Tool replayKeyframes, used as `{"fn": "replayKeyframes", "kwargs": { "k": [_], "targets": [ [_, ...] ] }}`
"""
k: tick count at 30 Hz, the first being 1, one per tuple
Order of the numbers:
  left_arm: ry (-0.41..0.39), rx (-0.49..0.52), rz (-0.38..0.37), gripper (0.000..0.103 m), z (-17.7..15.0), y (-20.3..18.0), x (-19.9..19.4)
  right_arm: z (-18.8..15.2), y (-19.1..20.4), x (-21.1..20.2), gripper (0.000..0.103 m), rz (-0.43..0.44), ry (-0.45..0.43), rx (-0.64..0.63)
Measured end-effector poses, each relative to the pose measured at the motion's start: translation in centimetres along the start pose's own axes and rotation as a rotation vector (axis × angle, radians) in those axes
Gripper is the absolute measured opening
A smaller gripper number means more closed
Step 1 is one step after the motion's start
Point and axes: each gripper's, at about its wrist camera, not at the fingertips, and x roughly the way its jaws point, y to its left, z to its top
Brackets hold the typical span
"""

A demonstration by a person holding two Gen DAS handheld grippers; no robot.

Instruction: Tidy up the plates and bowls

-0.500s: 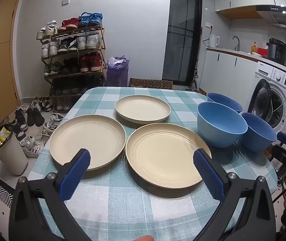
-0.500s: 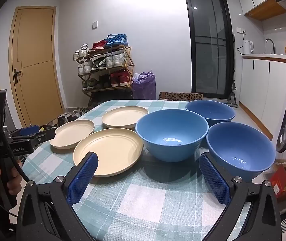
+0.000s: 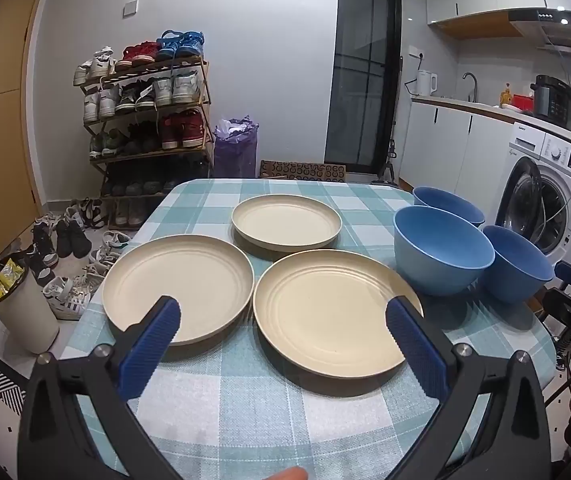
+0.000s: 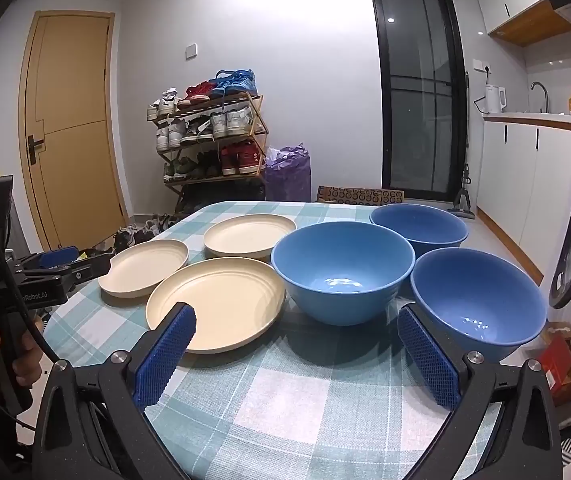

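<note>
Plates and bowls lie on the checked tabletop [image 3: 245, 408] exactly as they did half a second before; neither wrist view shows any shift of the crockery or any real change of viewpoint. The task therefore appears to be at its outset, with nothing yet stacked or gathered.

Three cream plates form a triangle on the left side: the left plate [image 3: 177, 284], the near plate [image 3: 333, 312] just beside it, and the far plate [image 3: 287, 222] behind the pair. Their rims come close to one another, but no plate rests on another. Three blue bowls cluster on the right: the middle bowl [image 4: 343, 268], the right bowl [image 4: 477, 304] near the table edge, and the far bowl [image 4: 419, 224] behind them. All stand upright and separate, none nested.

The left hand-held gripper [image 3: 283, 316] hovers over the near edge of the table with its jaws spread to their widest, framing the two nearer plates; it touches nothing and carries nothing. The right hand-held gripper [image 4: 297, 324] is likewise spread wide and empty, poised before the middle and right bowls, with only cloth between its blue pads [image 4: 165, 356]. In the right view the left tool appears at the picture's left margin, gripped by a hand [image 4: 5, 352].

A likely first step is to take one plate or bowl and set it into its neighbour.
</note>
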Motion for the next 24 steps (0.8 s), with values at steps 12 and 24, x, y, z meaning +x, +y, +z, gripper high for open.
{"fn": "replayKeyframes", "kwargs": {
  "k": [12,24],
  "targets": [
    [0.002,-0.003,-0.001,0.103,-0.18,0.31,0.11,-0.08,0.49,-0.48,0.103,-0.008,-0.004,-0.010],
    [0.000,0.006,0.007,0.103,-0.29,0.29,0.15,-0.01,0.62,-0.68,0.103,-0.008,-0.007,-0.016]
  ]
}}
